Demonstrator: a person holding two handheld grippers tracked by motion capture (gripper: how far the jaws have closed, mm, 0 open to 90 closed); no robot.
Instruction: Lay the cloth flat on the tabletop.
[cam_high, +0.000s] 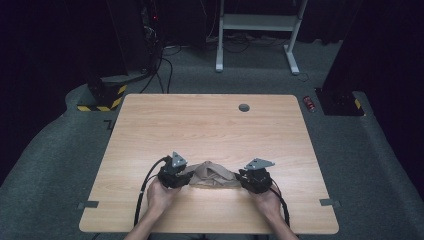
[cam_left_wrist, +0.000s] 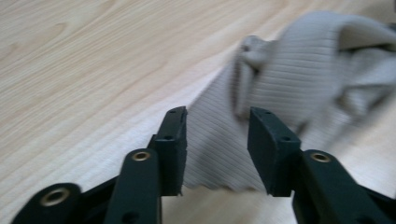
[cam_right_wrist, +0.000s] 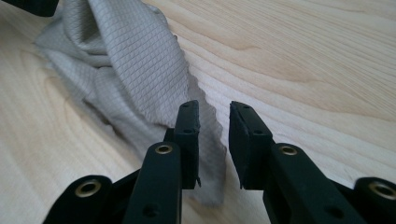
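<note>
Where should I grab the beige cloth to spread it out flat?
Grip the cloth at its two outer corners, the left gripper and right gripper each coming low from its own end. The middle is bunched; the scalloped edges lie flat between open jaws.

We had bare desk (cam_high: 210, 125) from the cloth (cam_high: 212, 176) back to the far edge, broken only by a small grommet (cam_high: 244, 107) near that edge. Toward the left and right edges nothing blocked us. The crumpled cloth lay between our left gripper (cam_high: 184, 176) and right gripper (cam_high: 242, 179), by the near edge.
</note>
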